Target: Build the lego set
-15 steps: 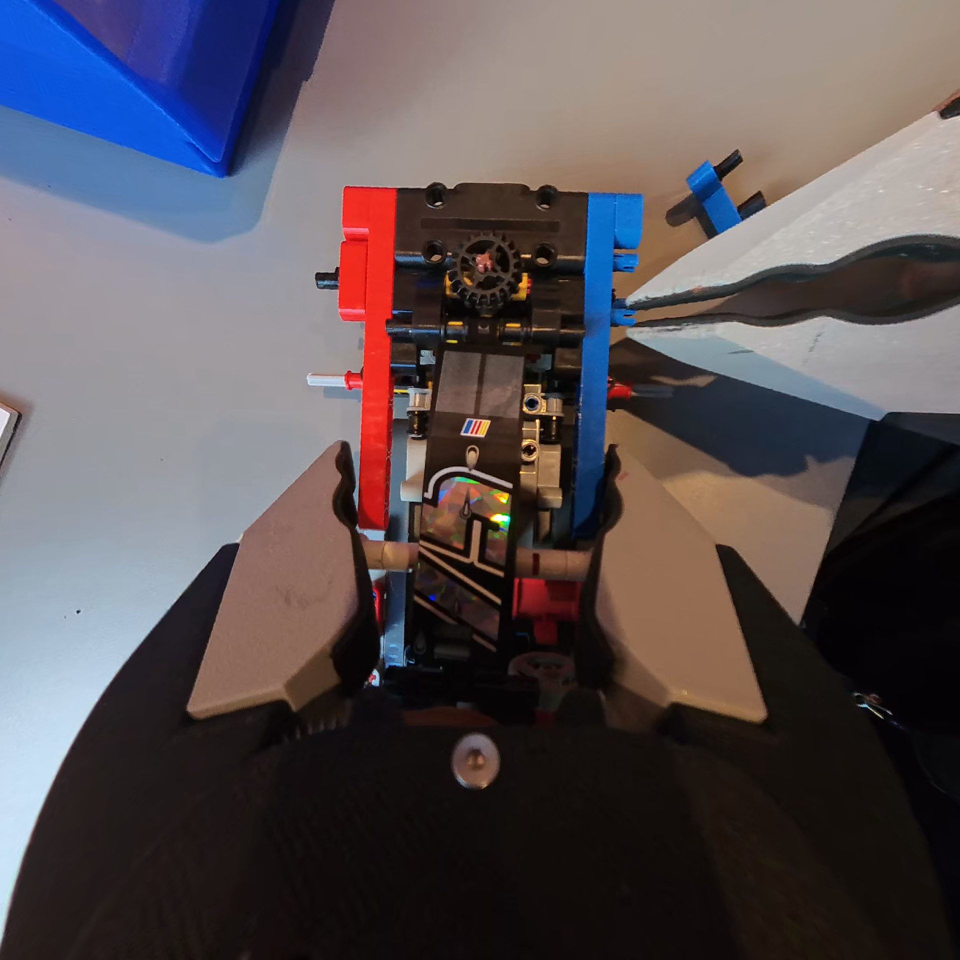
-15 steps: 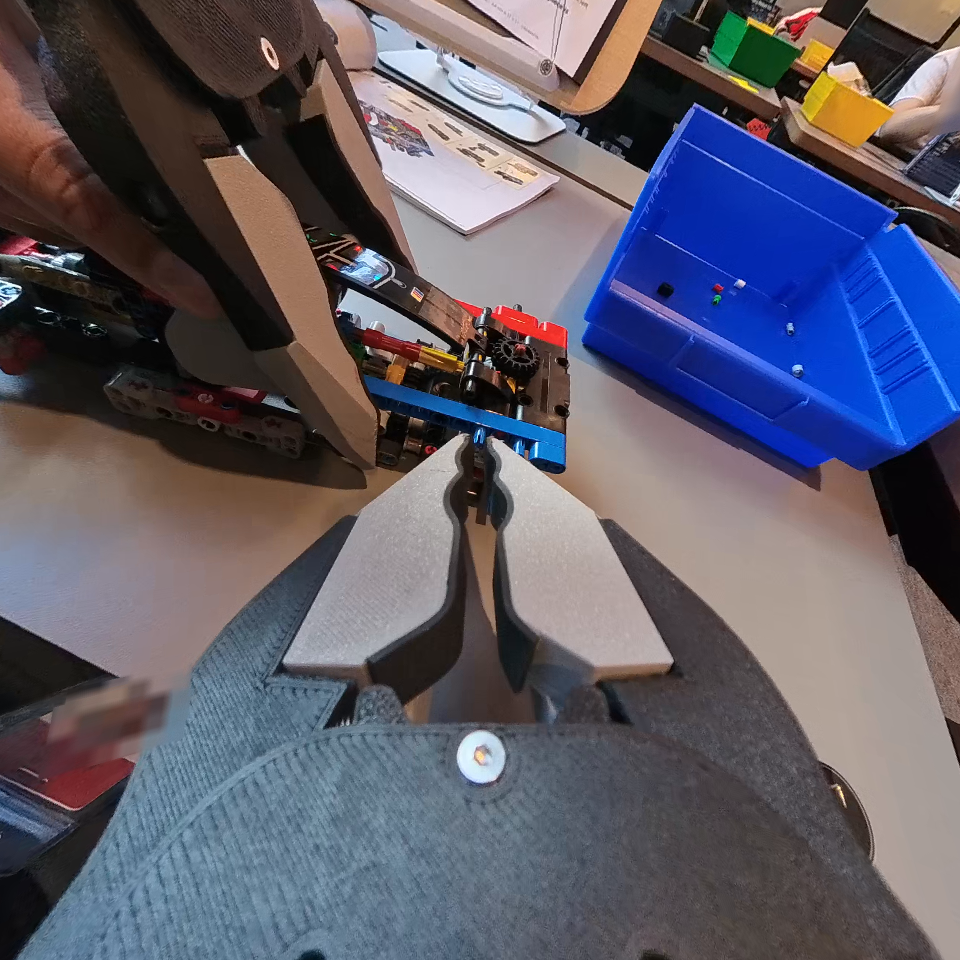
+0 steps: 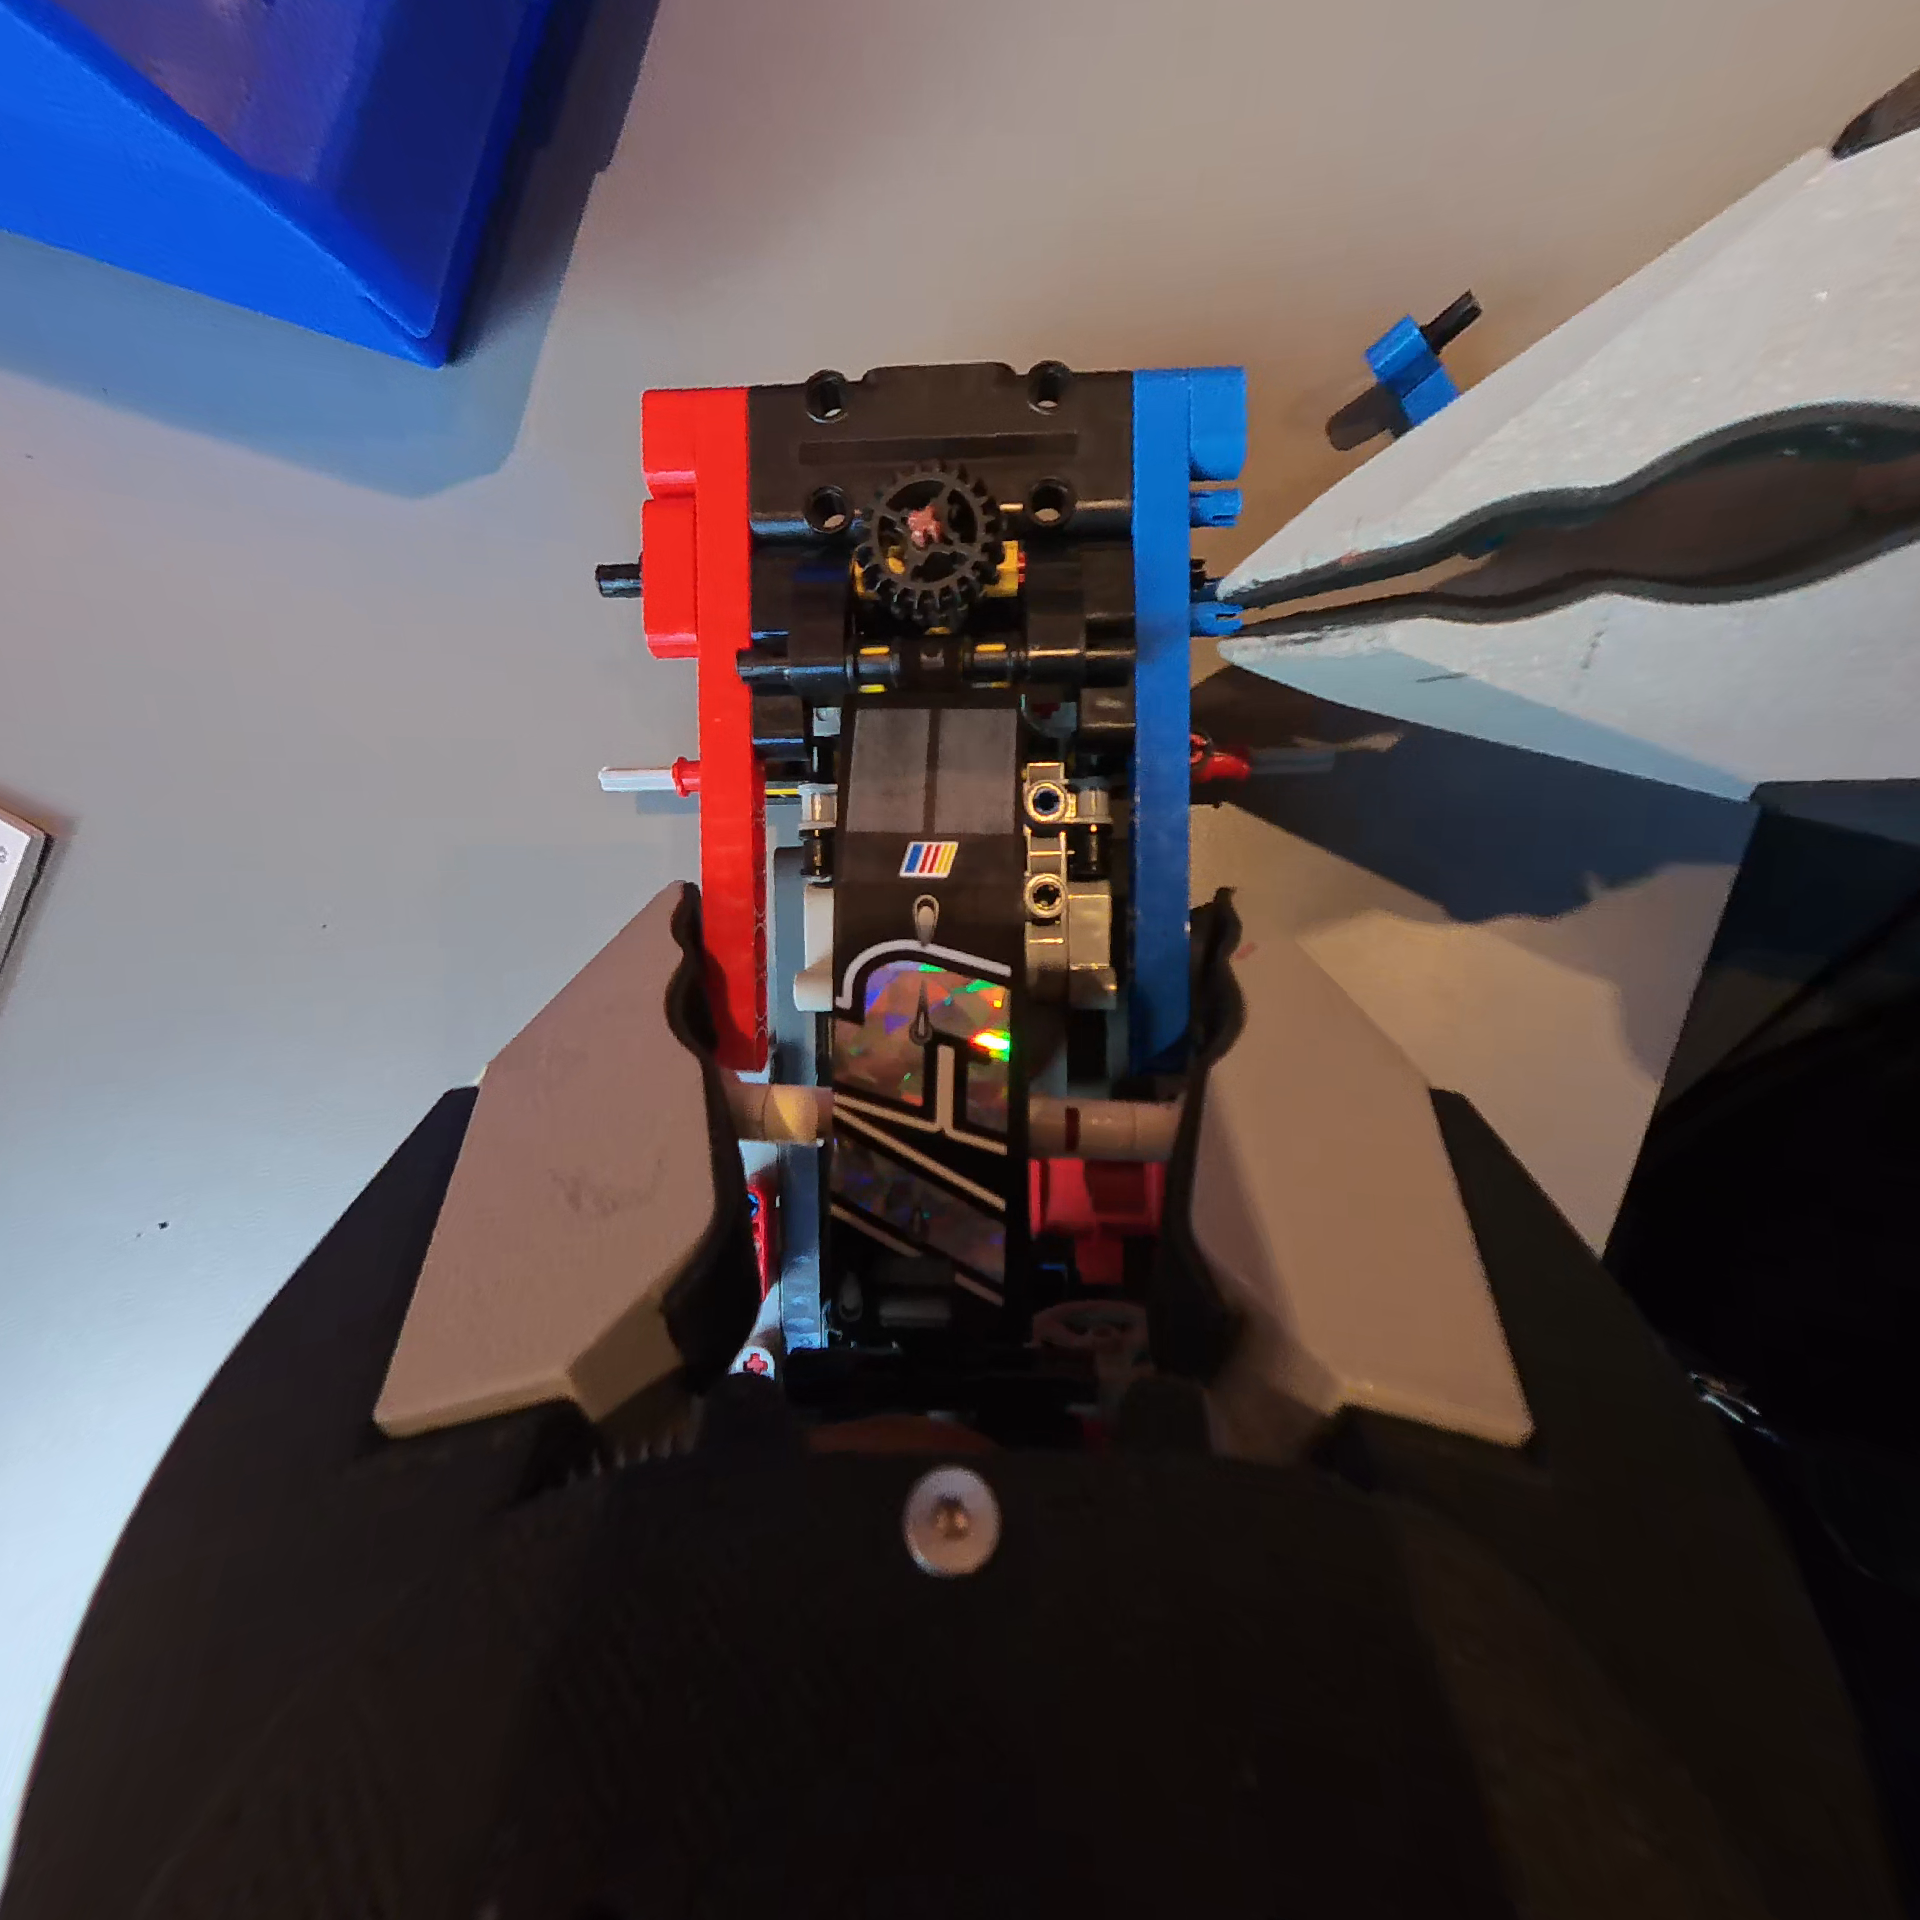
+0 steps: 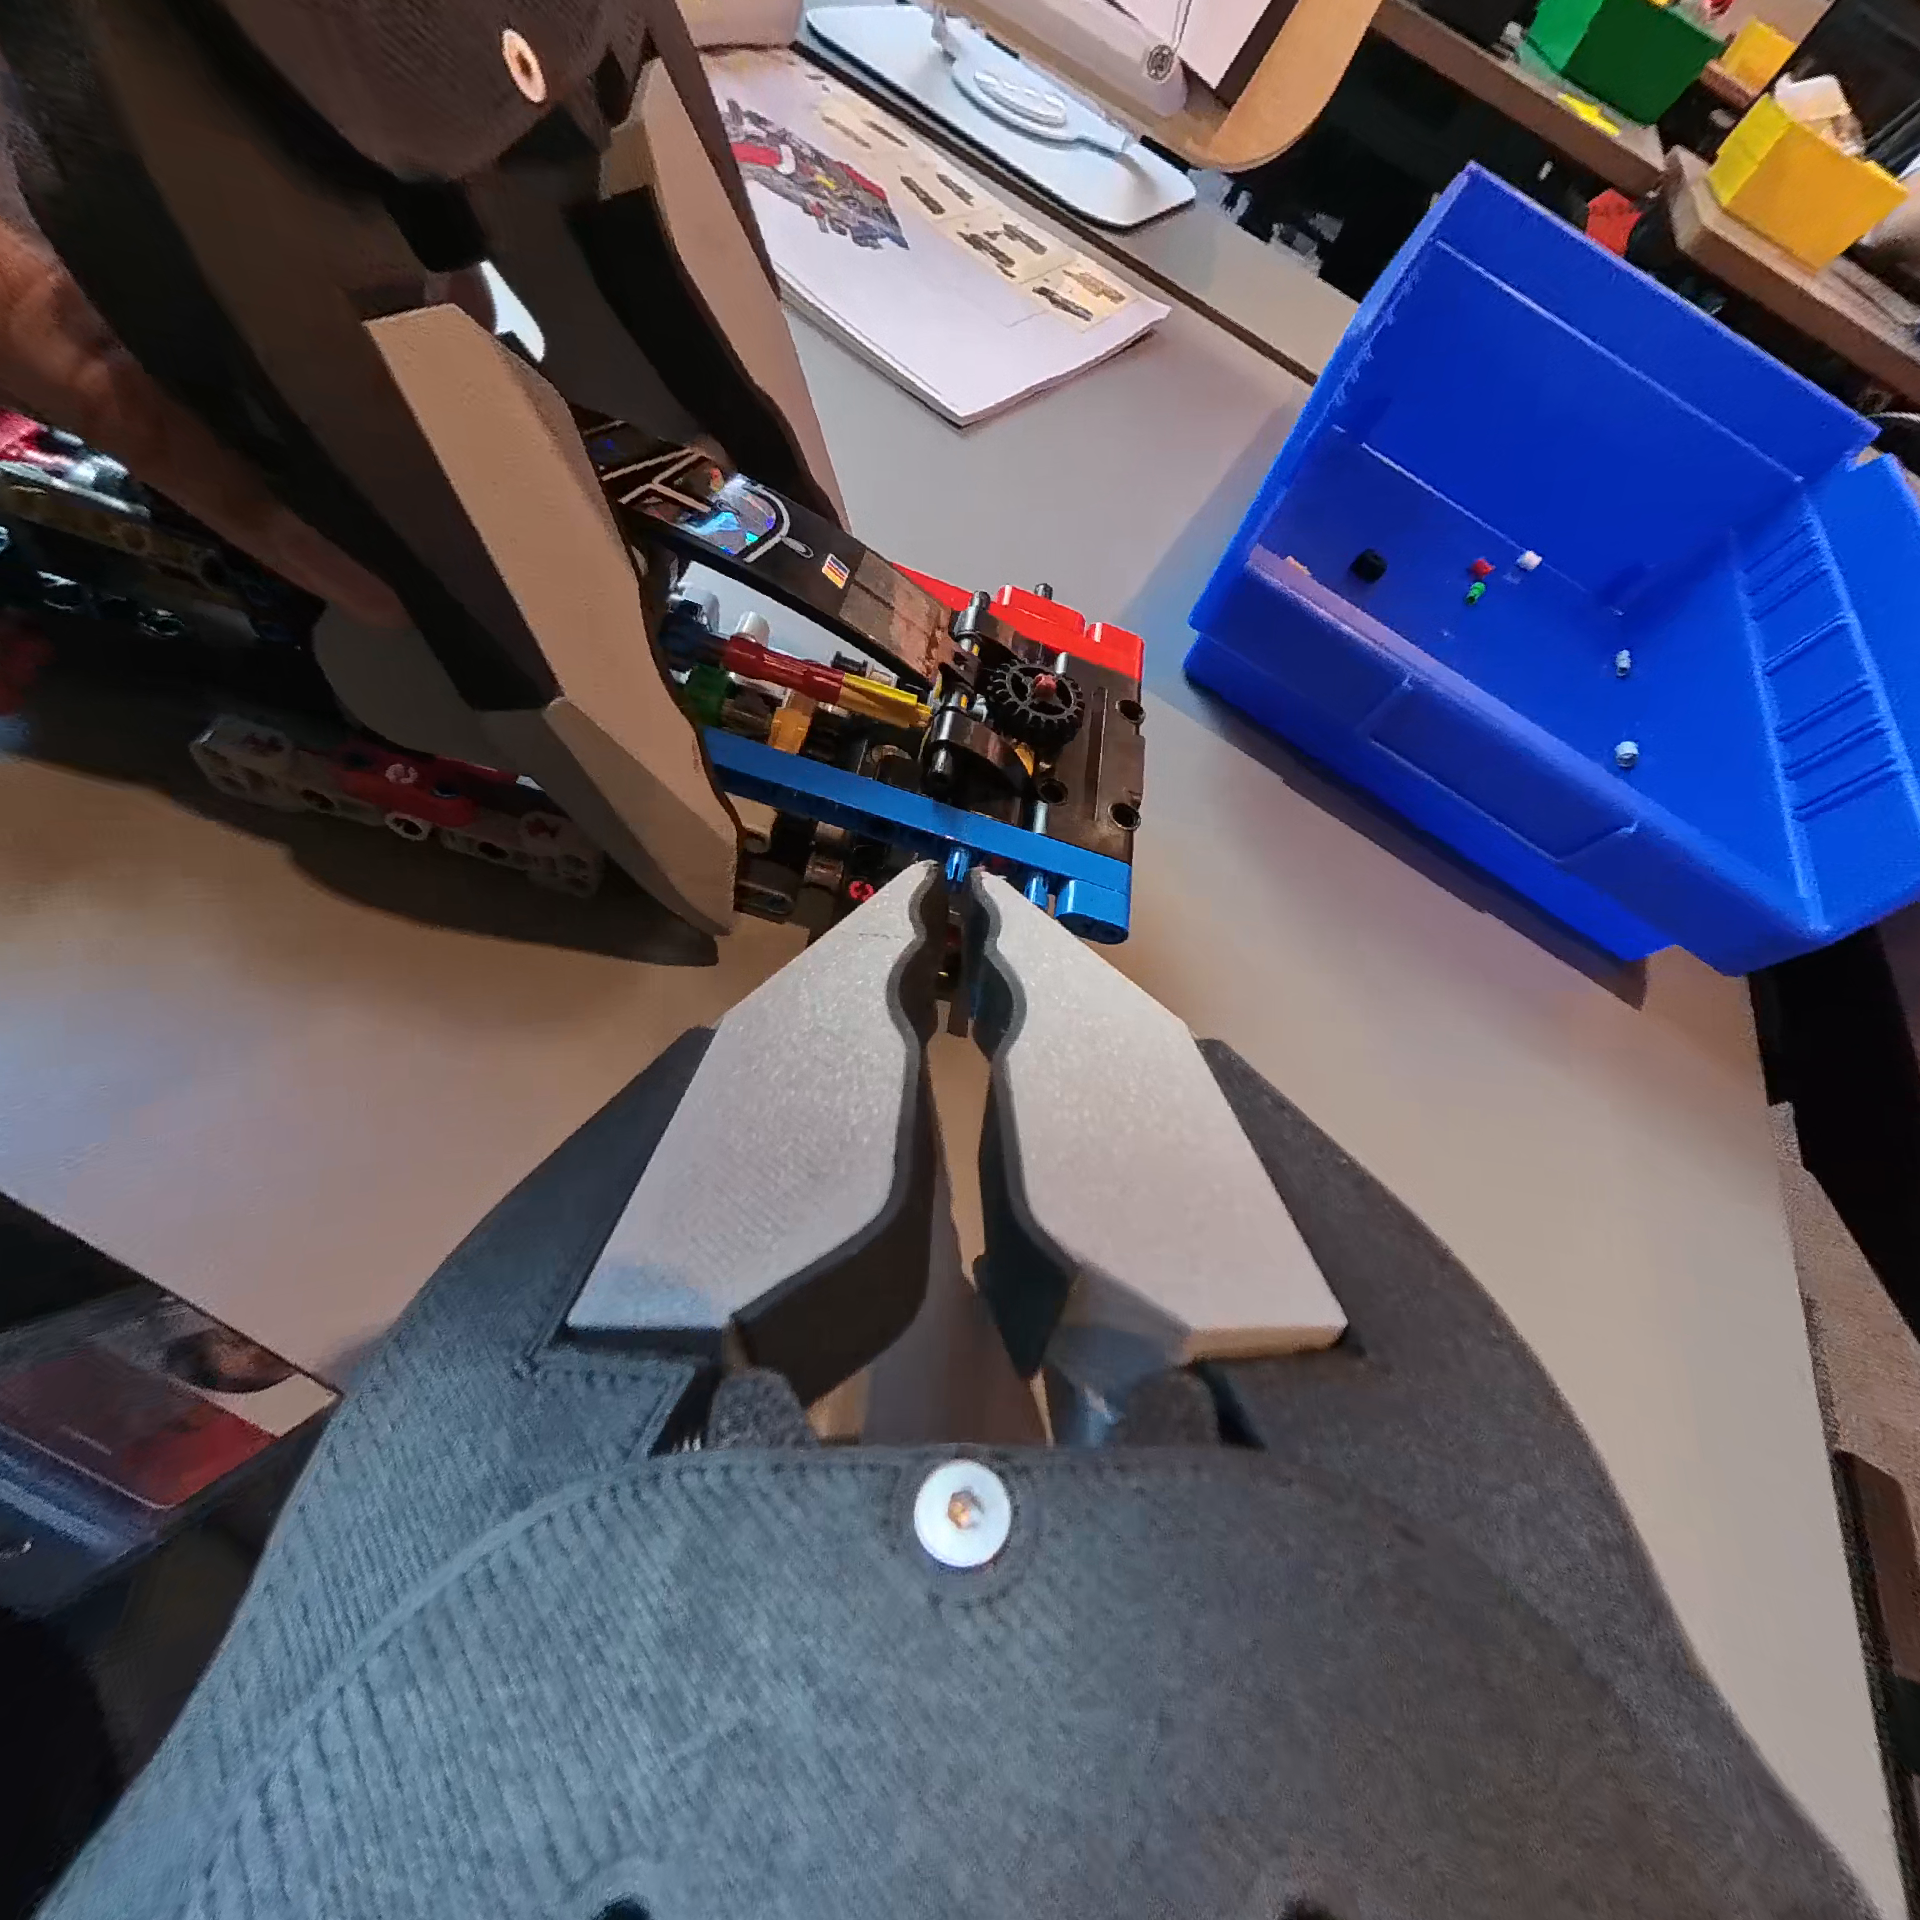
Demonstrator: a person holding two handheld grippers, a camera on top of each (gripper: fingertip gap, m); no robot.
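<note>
- Lego car frame (image 3: 935,790) is partly built: red side beam (image 3: 717,727) on the left, blue side beam (image 3: 1158,727) on the right, black end block with a gear (image 3: 928,545) at the far end, black stickered strip (image 3: 925,935) down the middle.
- Frame sits low over the grey table (image 3: 312,831); I cannot tell if it touches.
- Left tool (image 3: 951,997) is clenched on the frame's near end, one finger on each side beam.
- Right tool (image 4: 951,894) is nearly closed, pinching a small blue pin (image 4: 958,862) at the outer face of the blue beam, near the far end.
- Judgement: current step is seating that pin; how deep it sits cannot be told.
- Loose blue piece with black pins (image 3: 1408,364) lies on the table to the far right, not yet attached.
- Blue bin (image 4: 1558,644) to the right holds only a few tiny bits.
- Another grey-and-red beam assembly (image 4: 416,800) lies on the table behind the left tool, unattached.
- Open instruction booklet (image 4: 935,260) lies farther back.
- Judgement: mid-build; no wheels or outer body show on the frame, so plenty is left.
</note>
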